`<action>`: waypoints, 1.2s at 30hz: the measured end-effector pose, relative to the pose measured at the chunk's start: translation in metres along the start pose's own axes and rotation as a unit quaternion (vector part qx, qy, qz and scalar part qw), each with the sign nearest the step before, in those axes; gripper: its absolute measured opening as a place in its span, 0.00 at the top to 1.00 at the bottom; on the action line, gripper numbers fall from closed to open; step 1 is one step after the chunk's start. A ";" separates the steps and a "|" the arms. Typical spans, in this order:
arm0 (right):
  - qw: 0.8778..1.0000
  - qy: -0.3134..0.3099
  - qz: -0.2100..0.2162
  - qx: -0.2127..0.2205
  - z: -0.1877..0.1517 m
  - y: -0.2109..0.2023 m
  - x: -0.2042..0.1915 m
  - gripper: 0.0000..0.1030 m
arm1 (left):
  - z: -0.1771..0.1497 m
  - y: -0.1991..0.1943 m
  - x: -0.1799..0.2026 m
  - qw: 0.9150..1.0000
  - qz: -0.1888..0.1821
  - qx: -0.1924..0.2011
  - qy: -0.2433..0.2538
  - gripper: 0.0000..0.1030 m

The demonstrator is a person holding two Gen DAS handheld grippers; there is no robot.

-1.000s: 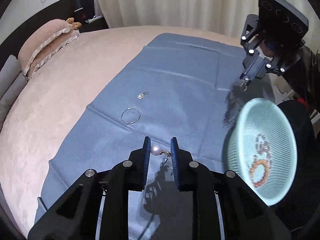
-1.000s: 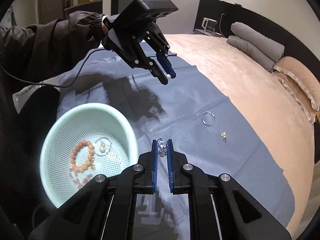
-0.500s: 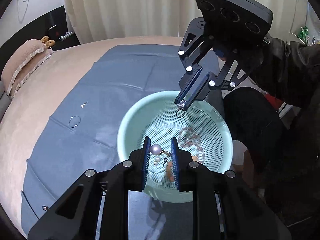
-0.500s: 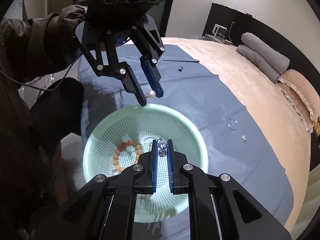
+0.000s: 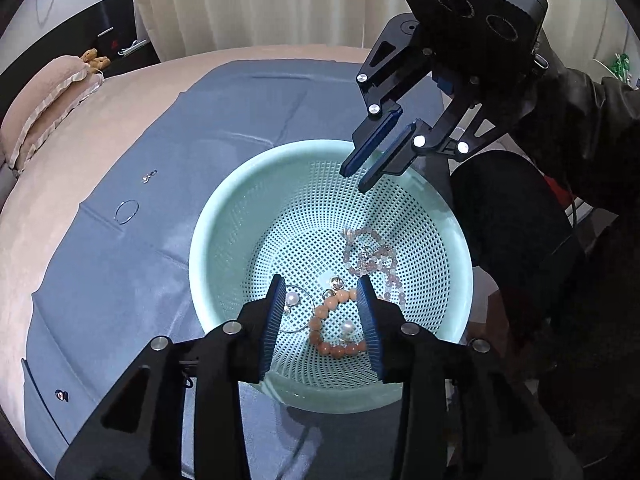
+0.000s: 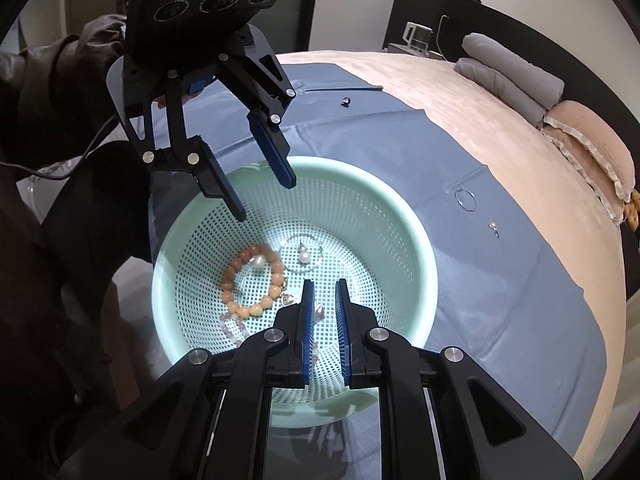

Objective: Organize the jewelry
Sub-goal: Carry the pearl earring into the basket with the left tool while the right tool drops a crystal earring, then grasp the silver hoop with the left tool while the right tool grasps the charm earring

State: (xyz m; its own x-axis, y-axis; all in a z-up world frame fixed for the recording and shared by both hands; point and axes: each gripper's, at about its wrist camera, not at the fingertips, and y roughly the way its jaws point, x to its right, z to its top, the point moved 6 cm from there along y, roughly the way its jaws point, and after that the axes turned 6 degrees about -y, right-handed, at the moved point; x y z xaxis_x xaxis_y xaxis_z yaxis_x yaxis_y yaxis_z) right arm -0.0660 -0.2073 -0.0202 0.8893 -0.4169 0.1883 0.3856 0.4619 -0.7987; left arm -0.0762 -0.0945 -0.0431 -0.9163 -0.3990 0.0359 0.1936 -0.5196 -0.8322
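Note:
A mint green perforated basket (image 5: pixel 224 216) (image 6: pixel 416 240) sits on a blue cloth. Inside lie an orange bead bracelet (image 5: pixel 332 346) (image 6: pixel 250 278), a pale pink bead string (image 5: pixel 370 258), pearl earrings (image 5: pixel 347 326) (image 6: pixel 305 257) and a small crystal ring (image 5: pixel 337 282). My left gripper (image 5: pixel 322 292) (image 6: pixel 266 196) is open and empty above the basket. My right gripper (image 6: pixel 323 290) (image 5: pixel 354 180) is open a little above the basket, with a small clear piece (image 6: pixel 319 311) between its fingers, apparently falling. A thin hoop (image 5: pixel 127 211) (image 6: pixel 465 199) and a small earring (image 5: pixel 149 176) (image 6: pixel 493 227) lie on the cloth.
The blue cloth (image 5: pixel 120 280) (image 6: pixel 500 300) covers a beige bed. Pillows (image 5: pixel 48 96) (image 6: pixel 588 140) lie at the head. A small dark bead (image 6: pixel 345 101) and another small piece (image 5: pixel 59 395) rest near the cloth's edges. The person's dark sleeve (image 5: pixel 580 128) is beside the basket.
Both grippers have opened over the basket. The pearl earring has dropped from my left gripper and the crystal piece has left my right gripper's grip. The basket looks closer.

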 end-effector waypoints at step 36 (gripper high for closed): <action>0.985 0.104 -0.139 -0.010 -0.038 -0.012 0.118 0.45 | -0.032 -0.010 -0.143 0.978 0.116 0.029 -0.173 0.27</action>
State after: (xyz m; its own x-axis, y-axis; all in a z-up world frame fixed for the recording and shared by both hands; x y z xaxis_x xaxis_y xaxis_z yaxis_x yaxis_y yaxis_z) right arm 0.0251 -0.2916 -0.0101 0.6799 -0.6769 0.2820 0.6006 0.2933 -0.7438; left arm 0.0415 -0.0078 -0.0573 -0.6732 -0.7382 0.0434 0.4106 -0.4219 -0.8083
